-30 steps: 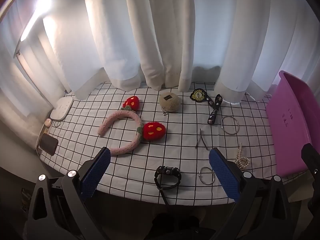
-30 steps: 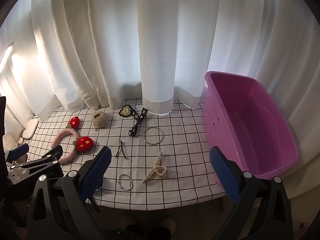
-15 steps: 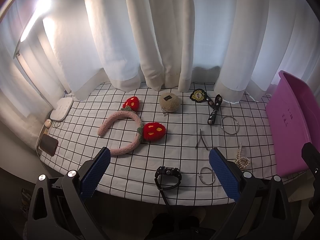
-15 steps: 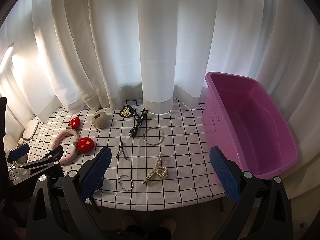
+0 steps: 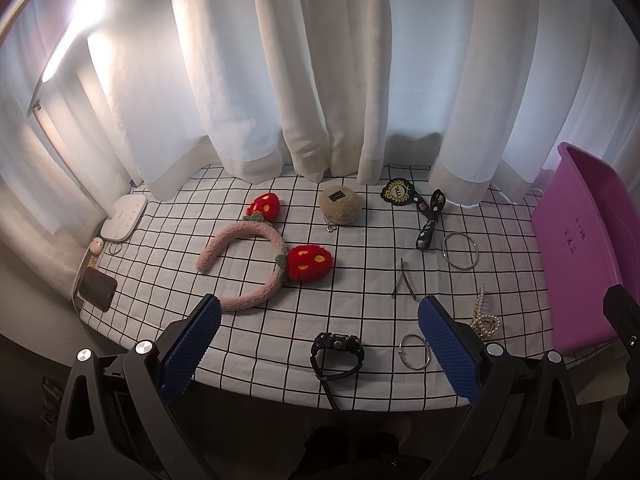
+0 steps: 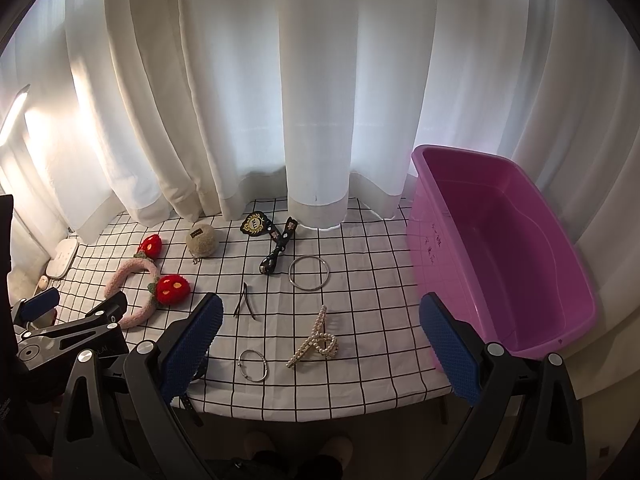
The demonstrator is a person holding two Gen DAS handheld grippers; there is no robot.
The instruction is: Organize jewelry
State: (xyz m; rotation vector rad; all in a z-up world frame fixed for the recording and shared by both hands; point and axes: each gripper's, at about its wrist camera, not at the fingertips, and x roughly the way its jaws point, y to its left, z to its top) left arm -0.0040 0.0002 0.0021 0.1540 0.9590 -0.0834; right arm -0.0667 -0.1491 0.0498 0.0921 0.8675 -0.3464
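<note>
Nothing's sorted yet: the tub (image 6: pixel 520 240) beyond the right gripper (image 6: pixel 320 344) sits empty, both grippers' fingers spread, watch (image 5: pixel 337 354) between the left gripper's (image 5: pixel 318 346) tips, other pieces ahead.

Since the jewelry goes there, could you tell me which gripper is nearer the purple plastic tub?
Right. The right gripper hovers beside the purple plastic tub; the left gripper hangs further left.

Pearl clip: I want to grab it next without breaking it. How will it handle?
The pearl clip looks rigid, probably light. It lies flat on the cloth, so the fingers may slide off the rounded beads. The beads might chip or pop off under a hard squeeze.
</note>
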